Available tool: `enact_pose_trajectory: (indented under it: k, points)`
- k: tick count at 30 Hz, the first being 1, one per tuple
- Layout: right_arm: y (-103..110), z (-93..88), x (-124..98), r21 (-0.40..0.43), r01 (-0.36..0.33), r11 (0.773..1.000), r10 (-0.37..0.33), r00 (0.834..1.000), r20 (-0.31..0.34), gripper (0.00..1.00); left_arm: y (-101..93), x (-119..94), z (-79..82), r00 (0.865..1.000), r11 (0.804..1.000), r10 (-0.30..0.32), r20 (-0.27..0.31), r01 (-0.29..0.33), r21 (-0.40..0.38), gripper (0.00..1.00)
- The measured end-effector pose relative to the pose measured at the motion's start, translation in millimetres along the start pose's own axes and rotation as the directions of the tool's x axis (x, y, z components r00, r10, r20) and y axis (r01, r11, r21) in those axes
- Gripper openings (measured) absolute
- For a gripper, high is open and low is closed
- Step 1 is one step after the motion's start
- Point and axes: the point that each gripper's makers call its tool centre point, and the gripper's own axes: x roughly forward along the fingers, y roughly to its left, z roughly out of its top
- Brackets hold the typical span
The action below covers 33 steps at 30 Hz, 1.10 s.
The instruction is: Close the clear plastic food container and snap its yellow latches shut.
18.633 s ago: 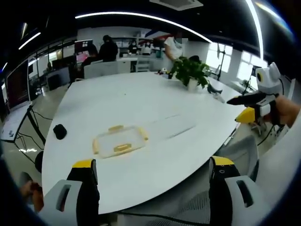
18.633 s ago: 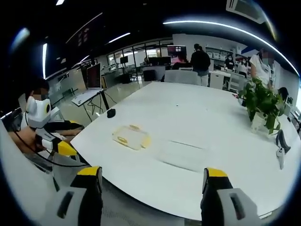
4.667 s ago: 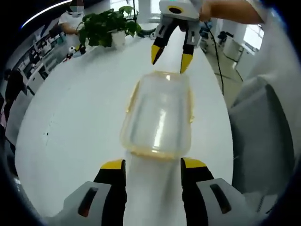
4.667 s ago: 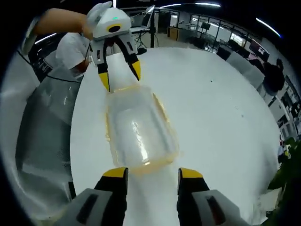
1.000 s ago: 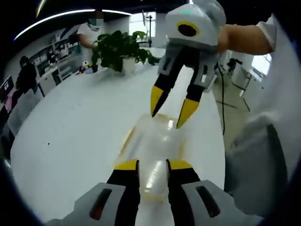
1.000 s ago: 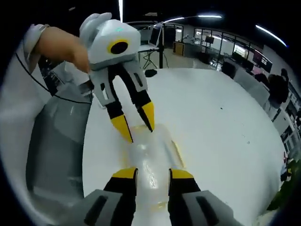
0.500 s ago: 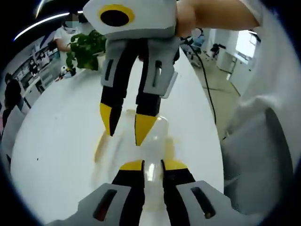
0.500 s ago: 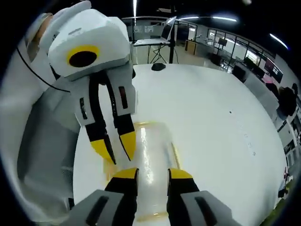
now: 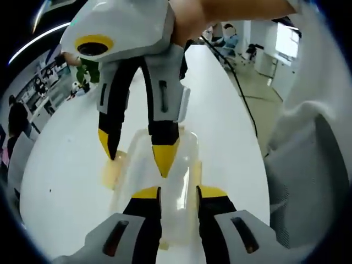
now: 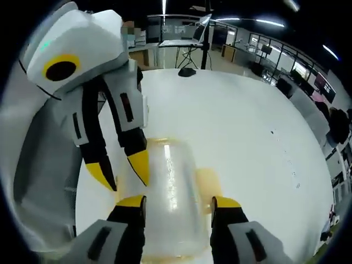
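Observation:
The clear plastic container (image 9: 184, 154) lies on the white table (image 9: 66, 165) with a yellow latch (image 9: 110, 173) at its side. My left gripper (image 9: 179, 192) hovers over its near end, jaws a narrow gap apart, open. My right gripper (image 9: 136, 154) comes down from the top, facing it, its jaws spread over the container's far end. In the right gripper view the container (image 10: 170, 176) lies between my right gripper's (image 10: 177, 202) wide-open jaws, a yellow latch (image 10: 206, 184) shows at its right side, and my left gripper (image 10: 121, 171) points at its far left corner.
A grey chair (image 9: 308, 176) stands off the table's edge, seen too as the chair (image 10: 38, 181). A potted plant (image 9: 82, 71) and people stand far back. A small black object (image 10: 187, 71) lies at the table's far end. Bare table (image 10: 247, 126) stretches to the right.
My right gripper's jaws have spread much wider around the container. My left gripper's jaws have parted a little. Both grippers sit closer over the container than a second ago.

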Motion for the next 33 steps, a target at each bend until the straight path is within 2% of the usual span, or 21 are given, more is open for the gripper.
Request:
enact_pose_trajectory:
  k: [2,5,9,11,14,20,23,24,26,33]
  points:
    - [3.8,1.2,2.4,0.005,-0.036,0.999,0.036,0.999,0.005,0.54,0.3,0.7,1.4,1.000,1.000,0.006,0.011,-0.006,-0.006,0.26]
    - [9.0,-4.0,7.3,-0.024,-0.079,0.997,0.079,0.996,-0.031,0.59,-0.6,2.4,0.9,1.000,1.000,0.007,0.013,-0.007,-0.011,0.28]
    - [8.8,-5.4,11.0,0.014,-0.120,0.993,0.120,0.991,-0.052,0.58,-3.4,2.6,-0.8,1.000,0.999,0.021,-0.003,-0.021,0.036,0.29]
    - [6.5,-5.2,10.8,-0.005,-0.116,0.993,0.115,0.991,-0.068,0.55,-2.6,2.2,-0.6,1.000,0.999,0.021,-0.004,-0.021,0.039,0.30]
    - [8.1,-5.0,12.2,-0.008,-0.129,0.992,0.128,0.988,-0.087,0.55,-1.6,1.9,-3.6,0.999,0.998,0.029,-0.019,-0.028,0.064,0.33]
    - [12.7,-5.6,14.5,-0.018,-0.165,0.986,0.162,0.980,-0.113,0.56,-3.7,10.4,1.6,0.999,0.994,0.050,-0.015,-0.048,0.097,0.38]
    - [16.6,-6.6,15.8,-0.009,-0.187,0.982,0.184,0.974,-0.129,0.56,-4.7,15.2,1.0,0.996,0.982,0.079,-0.035,-0.072,0.176,0.43]
    - [15.9,-6.5,15.8,-0.014,-0.191,0.981,0.188,0.973,-0.137,0.56,-3.8,15.3,-0.5,0.993,0.970,0.103,-0.055,-0.088,0.226,0.44]
    - [16.2,-6.6,16.3,-0.011,-0.191,0.981,0.187,0.970,-0.155,0.56,-5.0,16.2,-3.1,0.991,0.960,0.117,-0.067,-0.096,0.262,0.45]
    - [16.3,-7.1,17.7,-0.013,-0.199,0.980,0.191,0.956,-0.223,0.55,-3.3,17.7,-1.4,0.988,0.965,0.136,-0.071,-0.116,0.234,0.44]
